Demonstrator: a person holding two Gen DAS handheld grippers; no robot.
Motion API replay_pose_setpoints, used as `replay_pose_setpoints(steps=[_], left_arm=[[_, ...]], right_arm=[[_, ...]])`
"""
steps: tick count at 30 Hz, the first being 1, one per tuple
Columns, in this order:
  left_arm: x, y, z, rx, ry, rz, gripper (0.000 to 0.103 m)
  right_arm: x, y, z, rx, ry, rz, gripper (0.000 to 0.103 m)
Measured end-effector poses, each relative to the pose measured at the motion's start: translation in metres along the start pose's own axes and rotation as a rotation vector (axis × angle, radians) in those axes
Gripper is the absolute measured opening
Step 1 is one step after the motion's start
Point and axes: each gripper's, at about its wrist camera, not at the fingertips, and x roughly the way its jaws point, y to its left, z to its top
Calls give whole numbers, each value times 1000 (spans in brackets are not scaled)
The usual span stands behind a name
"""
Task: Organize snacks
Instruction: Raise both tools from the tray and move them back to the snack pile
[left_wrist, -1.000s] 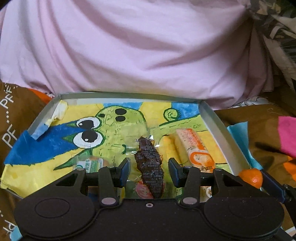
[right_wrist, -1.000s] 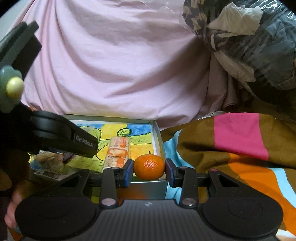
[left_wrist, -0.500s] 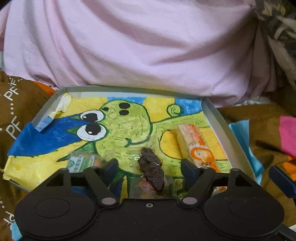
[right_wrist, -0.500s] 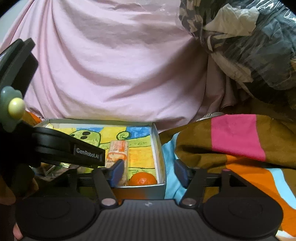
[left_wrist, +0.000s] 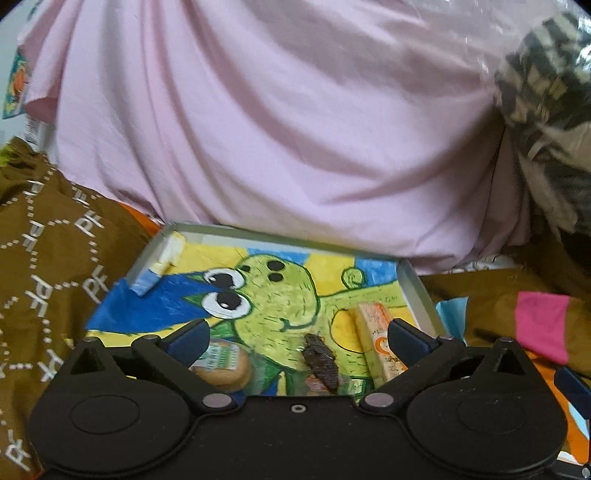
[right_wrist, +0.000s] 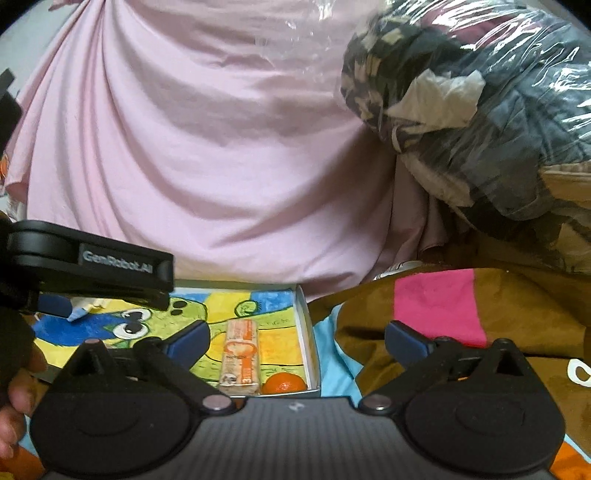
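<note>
- The tray (left_wrist: 417, 284) is a shallow grey box lined with a crayon drawing of a green cartoon creature on yellow and blue; it rests on a brown bedspread (left_wrist: 44, 258) printed with repeating white "PF" letters.
- In the right wrist view, the side of the left gripper (right_wrist: 122, 273) carries the grey lettering "GenRobot.AI".
- An orange-and-white snack bar (right_wrist: 242, 356) lies along the tray's right edge; its print is too small to read apart from a large orange "C"-like mark.
- A mandarin (right_wrist: 284, 383) sits in the tray's near right corner, just beside the bar's near end.
- A dark brown wrapped snack (left_wrist: 321, 362) lies near the middle of the tray's near edge; a round biscuit pack (left_wrist: 221, 363) with a green-and-white label, text unreadable, lies to its left.
- The left gripper (left_wrist: 297, 334) has its jaws spreading wide, with nothing pressed between the pads; the dark snack lies below the gap, on the tray floor.
- The right gripper (right_wrist: 297, 338) also has its jaws spreading wide and grips nothing; the mandarin and bar lie lower down in the tray, under the gap towards its left finger.
- A hand (right_wrist: 14, 387) shows at the left edge of the right wrist view.
</note>
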Motion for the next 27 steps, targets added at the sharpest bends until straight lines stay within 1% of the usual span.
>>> replay_pose_setpoints(steps=[5, 10, 16, 22, 27], left_arm=[[-34, 14, 0, -21, -33, 4, 102], [-69, 28, -3, -5, -58, 16, 102], [-106, 51, -10, 8, -50, 34, 102], [-141, 80, -14, 10, -45, 50, 102], [-165, 108, -21, -4, -35, 78, 102]], right_arm=[[-26, 4, 7, -9, -32, 13, 103], [-57, 11, 12, -22, -74, 30, 103], [-93, 21, 8, -49, -107, 28, 103], [-123, 27, 6, -43, -99, 55, 103], [-143, 35, 2, -18, -65, 96, 103]])
